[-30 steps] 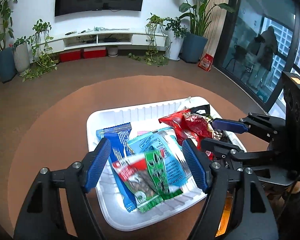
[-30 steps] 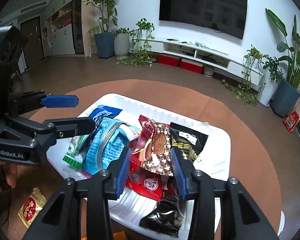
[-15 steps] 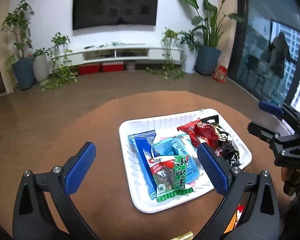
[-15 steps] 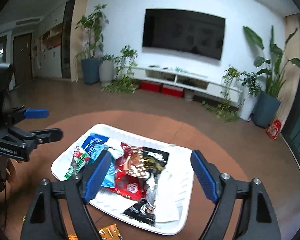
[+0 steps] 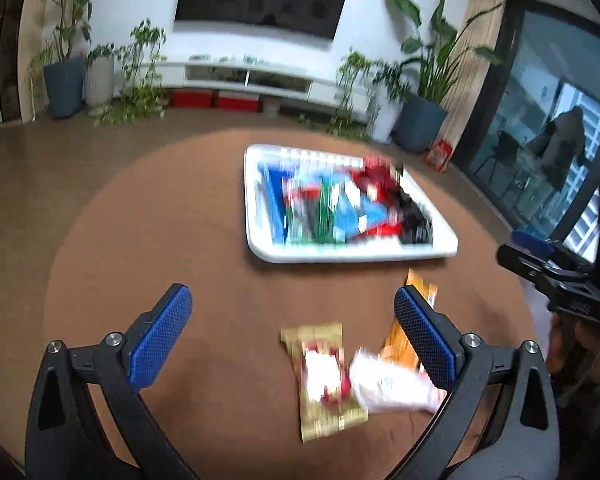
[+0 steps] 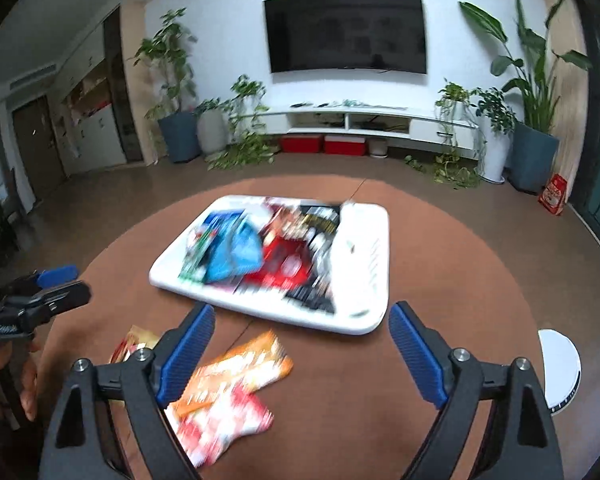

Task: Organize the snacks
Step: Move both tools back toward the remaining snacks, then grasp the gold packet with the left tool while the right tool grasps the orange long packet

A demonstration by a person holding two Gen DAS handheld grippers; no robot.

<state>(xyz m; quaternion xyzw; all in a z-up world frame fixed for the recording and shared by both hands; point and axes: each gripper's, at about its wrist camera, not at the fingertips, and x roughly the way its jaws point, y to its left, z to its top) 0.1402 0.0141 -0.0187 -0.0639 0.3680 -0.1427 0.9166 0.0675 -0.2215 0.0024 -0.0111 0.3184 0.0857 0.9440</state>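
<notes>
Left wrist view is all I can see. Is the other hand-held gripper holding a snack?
Observer: No. The right hand-held gripper is wide open and empty, above the round brown table.
Operator: Anything on the table's far right?
Observer: Yes, a flat white round disc near the edge, apart from the white plastic tray.
Operator: Is the tray full?
Observer: No. The end nearer the disc is bare; the snack packets crowd the other end.

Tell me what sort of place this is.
Most likely a home living room: a large wall-mounted TV above a low white media console, potted plants along the wall, and a round brown table holding a snack tray.
</notes>
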